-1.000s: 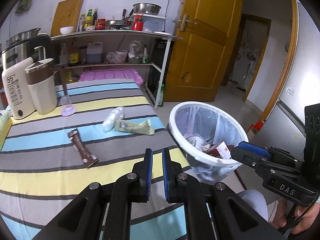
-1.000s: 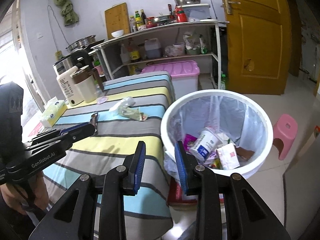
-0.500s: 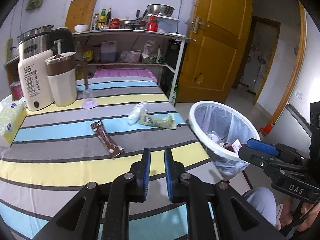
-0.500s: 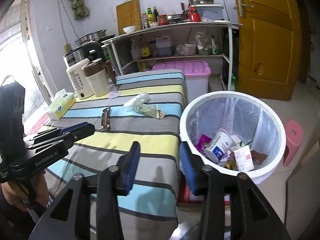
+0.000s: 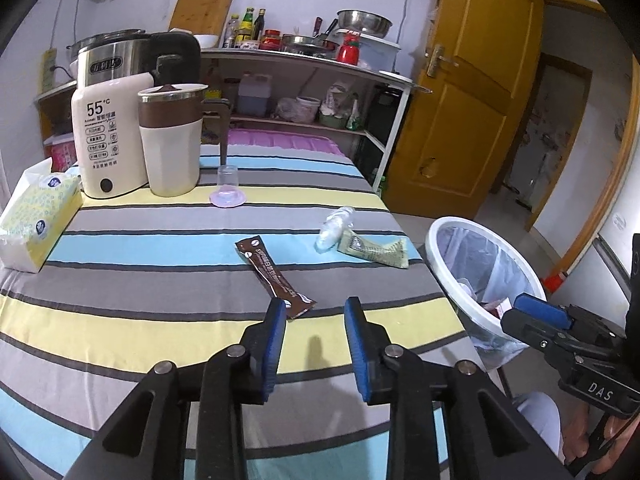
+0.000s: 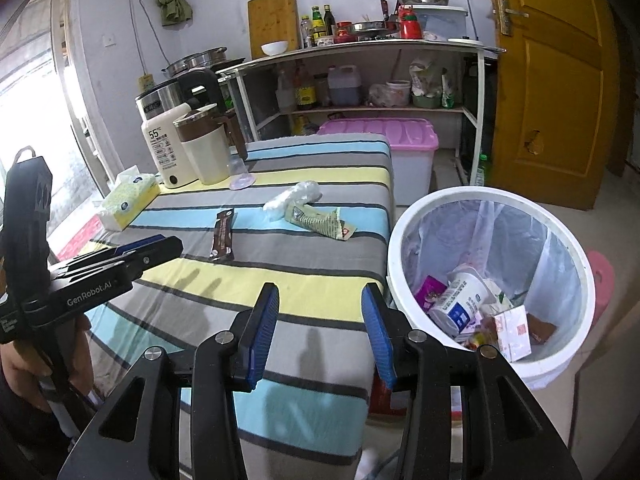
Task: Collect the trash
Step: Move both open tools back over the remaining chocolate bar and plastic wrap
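A brown snack wrapper (image 5: 273,275) lies on the striped tablecloth (image 5: 120,280), just beyond my open, empty left gripper (image 5: 315,312). Farther right lie a crumpled clear plastic bag (image 5: 334,232) and a green wrapper (image 5: 374,253). A white bin (image 5: 476,280) with a liner stands beside the table's right edge. In the right wrist view my right gripper (image 6: 320,300) is open and empty over the table's near corner, next to the bin (image 6: 492,280), which holds several pieces of trash. The brown wrapper (image 6: 223,234), bag (image 6: 294,198) and green wrapper (image 6: 320,222) show beyond it.
At the table's far left stand a white kettle (image 5: 108,140), a brown-and-cream jug (image 5: 172,140), a tissue box (image 5: 36,216) and a small upturned plastic cup (image 5: 227,188). A shelf rack (image 6: 360,80), pink-lidded box (image 6: 384,140), yellow door (image 5: 468,100) and pink stool (image 6: 600,276) stand around.
Both grippers have opened wider. The left gripper has moved over the table toward the brown wrapper. The right gripper has shifted left, away from the bin.
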The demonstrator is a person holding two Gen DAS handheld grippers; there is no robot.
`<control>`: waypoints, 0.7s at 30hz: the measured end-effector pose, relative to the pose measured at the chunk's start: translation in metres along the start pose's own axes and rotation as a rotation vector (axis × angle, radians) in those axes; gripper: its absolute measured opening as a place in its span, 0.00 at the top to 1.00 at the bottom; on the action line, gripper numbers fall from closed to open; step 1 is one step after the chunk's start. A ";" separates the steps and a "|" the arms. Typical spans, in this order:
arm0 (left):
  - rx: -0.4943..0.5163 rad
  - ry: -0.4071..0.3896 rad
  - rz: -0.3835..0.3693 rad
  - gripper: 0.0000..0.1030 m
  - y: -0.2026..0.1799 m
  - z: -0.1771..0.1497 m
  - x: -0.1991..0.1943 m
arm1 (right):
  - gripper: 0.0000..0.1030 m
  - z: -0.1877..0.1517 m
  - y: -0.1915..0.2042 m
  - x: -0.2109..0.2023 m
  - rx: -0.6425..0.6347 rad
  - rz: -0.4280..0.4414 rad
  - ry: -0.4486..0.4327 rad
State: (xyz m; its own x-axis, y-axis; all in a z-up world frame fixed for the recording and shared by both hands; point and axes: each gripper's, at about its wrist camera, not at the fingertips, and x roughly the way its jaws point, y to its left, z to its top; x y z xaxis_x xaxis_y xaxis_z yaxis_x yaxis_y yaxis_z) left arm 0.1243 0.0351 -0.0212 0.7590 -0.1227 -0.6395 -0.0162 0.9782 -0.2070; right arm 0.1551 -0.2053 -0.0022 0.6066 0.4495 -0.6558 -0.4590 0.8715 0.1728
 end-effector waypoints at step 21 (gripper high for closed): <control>-0.120 0.086 0.067 0.70 0.022 0.018 0.068 | 0.57 0.028 0.001 0.040 -0.050 0.016 0.031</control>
State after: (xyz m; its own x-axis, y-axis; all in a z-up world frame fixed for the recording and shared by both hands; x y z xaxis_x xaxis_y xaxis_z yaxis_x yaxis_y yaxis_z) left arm 0.1876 0.0508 -0.0561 0.6949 -0.0772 -0.7150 -0.1462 0.9583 -0.2455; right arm 0.1973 -0.1809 -0.0078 0.5785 0.4564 -0.6761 -0.5009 0.8529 0.1471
